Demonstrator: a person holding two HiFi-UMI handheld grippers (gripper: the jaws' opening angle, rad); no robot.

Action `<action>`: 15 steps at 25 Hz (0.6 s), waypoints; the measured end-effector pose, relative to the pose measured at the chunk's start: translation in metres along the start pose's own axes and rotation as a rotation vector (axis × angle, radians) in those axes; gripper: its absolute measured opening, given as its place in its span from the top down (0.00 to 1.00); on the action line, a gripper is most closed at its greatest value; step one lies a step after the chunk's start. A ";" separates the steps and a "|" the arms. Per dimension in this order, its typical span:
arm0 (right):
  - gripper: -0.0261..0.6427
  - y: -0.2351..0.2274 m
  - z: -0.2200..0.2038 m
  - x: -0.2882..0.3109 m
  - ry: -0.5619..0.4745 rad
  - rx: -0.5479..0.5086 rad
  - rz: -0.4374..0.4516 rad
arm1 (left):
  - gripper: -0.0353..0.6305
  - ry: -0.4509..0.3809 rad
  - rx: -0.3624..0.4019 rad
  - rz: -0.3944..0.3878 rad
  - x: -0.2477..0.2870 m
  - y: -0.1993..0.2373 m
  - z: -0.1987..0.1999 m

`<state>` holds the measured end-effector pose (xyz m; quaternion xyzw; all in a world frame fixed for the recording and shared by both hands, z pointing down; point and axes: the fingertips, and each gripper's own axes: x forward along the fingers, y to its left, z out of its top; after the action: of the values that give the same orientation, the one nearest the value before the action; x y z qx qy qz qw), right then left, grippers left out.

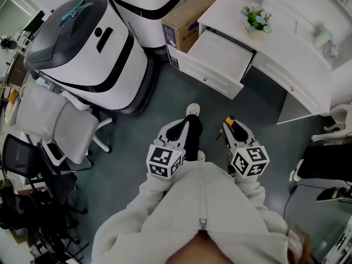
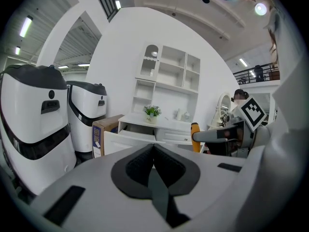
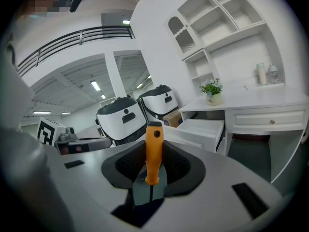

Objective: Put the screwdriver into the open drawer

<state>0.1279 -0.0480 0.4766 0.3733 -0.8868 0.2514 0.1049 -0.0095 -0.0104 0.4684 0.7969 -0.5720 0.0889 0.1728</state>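
Note:
An orange-handled screwdriver (image 3: 154, 149) stands upright between the black pads of my right gripper (image 3: 152, 166), which is shut on its handle; its thin shaft runs down out of sight. In the head view the right gripper (image 1: 230, 125) hangs over the grey floor, the screwdriver's orange handle (image 1: 231, 119) at its tip. My left gripper (image 1: 185, 126) is beside it, shut and holding nothing, and its pads meet at the tip (image 2: 153, 148). The open white drawer (image 1: 220, 54) juts from the desk some way ahead of both grippers, also visible as the drawer (image 3: 200, 131) and the drawer (image 2: 129, 138).
A white desk (image 1: 297, 43) with a small potted plant (image 1: 257, 18) and shelves above stands ahead on the right. A cardboard box (image 1: 190, 18) sits beside the drawer. Two big white-and-black machines (image 1: 88, 48) and office chairs (image 1: 49, 120) fill the left.

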 end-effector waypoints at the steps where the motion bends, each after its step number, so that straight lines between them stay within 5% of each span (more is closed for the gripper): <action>1: 0.78 -0.003 0.002 0.001 -0.003 0.003 -0.003 | 0.92 0.001 0.000 -0.004 0.003 0.000 0.000; 15: 0.78 -0.048 0.053 0.057 -0.026 0.012 -0.049 | 0.92 -0.006 0.013 -0.026 0.079 0.040 0.043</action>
<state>0.1220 -0.1393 0.4703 0.3989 -0.8772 0.2491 0.0971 -0.0234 -0.1072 0.4625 0.8057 -0.5613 0.0883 0.1670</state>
